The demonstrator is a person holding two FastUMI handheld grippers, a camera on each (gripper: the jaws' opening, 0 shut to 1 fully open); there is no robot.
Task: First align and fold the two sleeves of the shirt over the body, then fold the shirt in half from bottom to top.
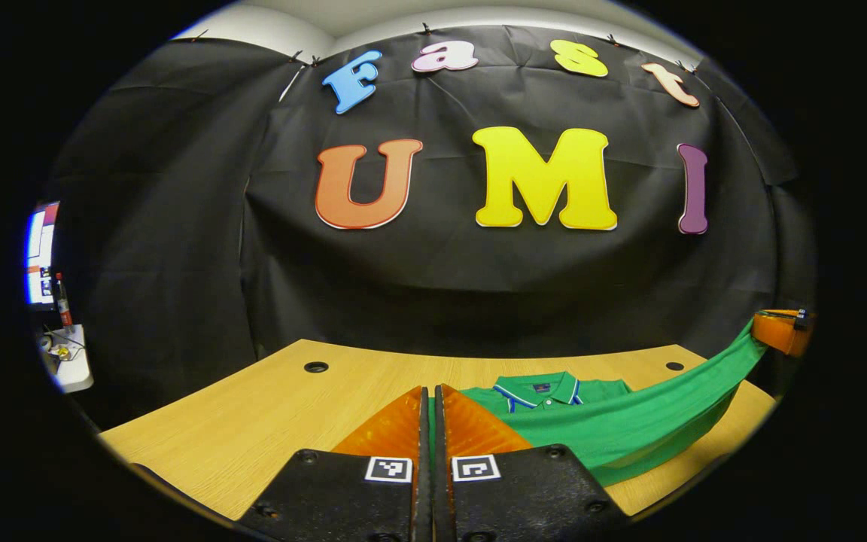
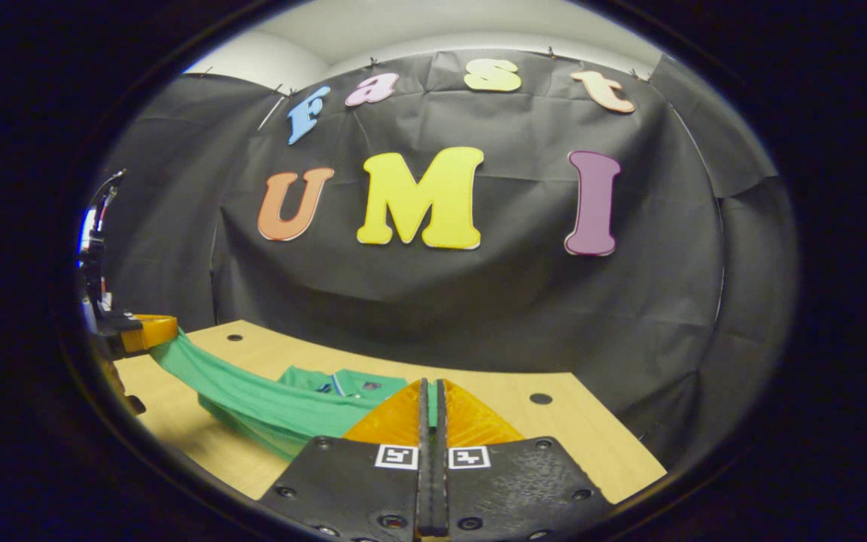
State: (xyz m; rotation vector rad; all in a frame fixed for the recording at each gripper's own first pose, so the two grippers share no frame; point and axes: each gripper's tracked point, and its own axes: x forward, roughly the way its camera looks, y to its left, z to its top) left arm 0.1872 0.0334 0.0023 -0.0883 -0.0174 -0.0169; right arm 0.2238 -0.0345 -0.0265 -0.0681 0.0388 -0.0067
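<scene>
A green polo shirt (image 1: 629,429) with a striped collar (image 1: 539,391) lies on the wooden table (image 1: 268,421), collar at the far side. Its near edge is lifted off the table and stretched in a band between both grippers. In the left gripper view my left gripper (image 1: 431,399) is shut, with green cloth pinched between its fingers. My right gripper (image 1: 780,331) shows at the far right, holding the band's other end. In the right gripper view my right gripper (image 2: 431,395) is shut on the shirt (image 2: 268,399), and my left gripper (image 2: 146,330) holds the cloth at the far left.
The table has round cable holes (image 1: 316,367) (image 1: 674,366) near its back edge, one also in the right gripper view (image 2: 540,398). The booth's black cloth wall stands right behind the table. A lit screen (image 1: 42,256) and small items sit beyond the table's left side.
</scene>
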